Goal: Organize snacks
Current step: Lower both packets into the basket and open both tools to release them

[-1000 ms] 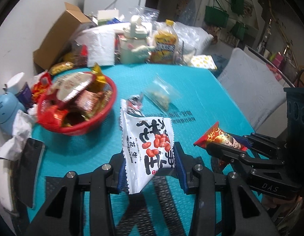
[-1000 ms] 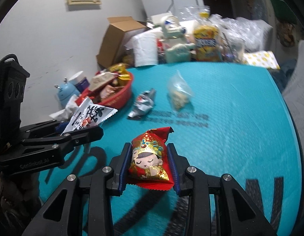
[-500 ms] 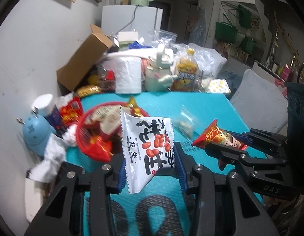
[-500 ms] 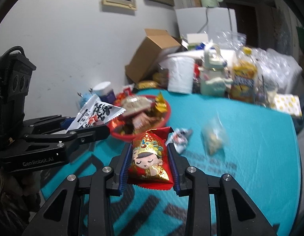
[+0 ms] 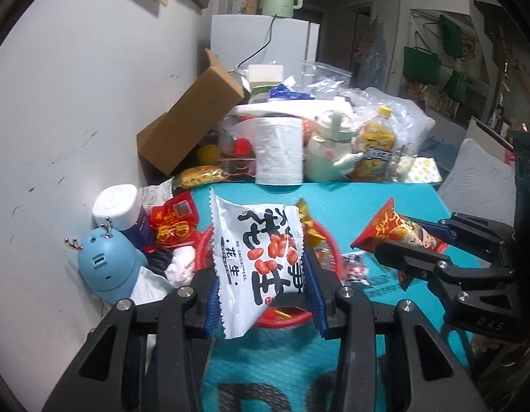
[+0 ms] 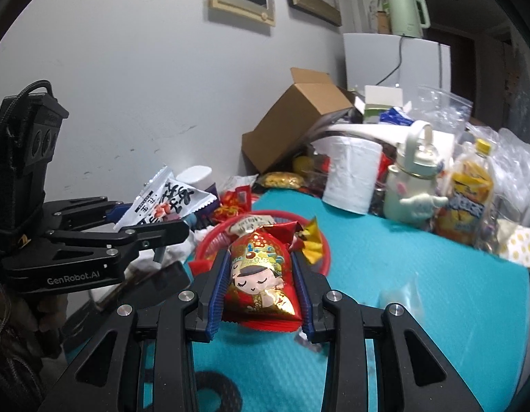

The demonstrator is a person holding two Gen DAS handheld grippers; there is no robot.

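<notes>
My left gripper (image 5: 261, 267) is shut on a white peanut packet (image 5: 258, 257) printed with black characters and red nuts, held upright. The packet hides much of the red snack basket (image 5: 328, 240) behind it. My right gripper (image 6: 261, 278) is shut on a red and gold packet (image 6: 261, 274) with a cartoon figure. Just beyond it lies the same red basket (image 6: 325, 243), filled with wrapped snacks. In the left wrist view the right gripper (image 5: 422, 240) comes in from the right with its red packet (image 5: 395, 230). The left gripper (image 6: 155, 219) with the white packet (image 6: 168, 202) shows at the left of the right wrist view.
A teal mat (image 6: 419, 274) covers the table. At its far end stand a paper roll (image 5: 278, 151), a pale bottle (image 5: 330, 151), a yellow drink bottle (image 5: 374, 147) and a cardboard box (image 5: 192, 120). A blue toy (image 5: 107, 264) and a white jar (image 5: 117, 206) sit by the wall. A small foil packet (image 5: 355, 267) lies beside the basket.
Both grippers have moved forward and left toward the red basket, rising a little, each keeping its packet. The basket now sits directly behind the held packets.
</notes>
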